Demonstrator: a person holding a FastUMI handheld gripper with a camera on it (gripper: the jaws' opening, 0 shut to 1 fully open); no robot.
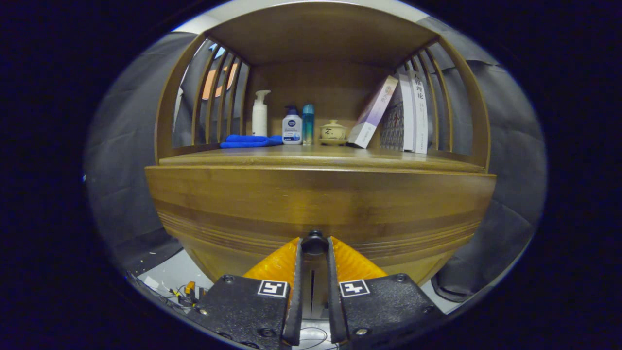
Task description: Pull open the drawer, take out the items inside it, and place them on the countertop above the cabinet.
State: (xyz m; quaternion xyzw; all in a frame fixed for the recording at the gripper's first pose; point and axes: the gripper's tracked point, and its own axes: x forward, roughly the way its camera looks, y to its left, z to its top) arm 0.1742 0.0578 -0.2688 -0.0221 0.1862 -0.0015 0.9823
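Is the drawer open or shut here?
Shut: the drawer front sits flush under the countertop, with the tool closed on its knob.

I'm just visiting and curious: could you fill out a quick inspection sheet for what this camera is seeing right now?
Surface: wooden countertop, bare at the front.
Job's things: drawer looks closed; its dark knob sits between the fingertips; contents hidden.
Clutter: at the back, a blue cloth, white pump bottle, lotion bottle, teal bottle, lidded cup, leaning books.
Grippers: gripper appears closed on the knob.
Cables: small wires on the floor beside the cabinet.
Surroundings: dark cloth wall.
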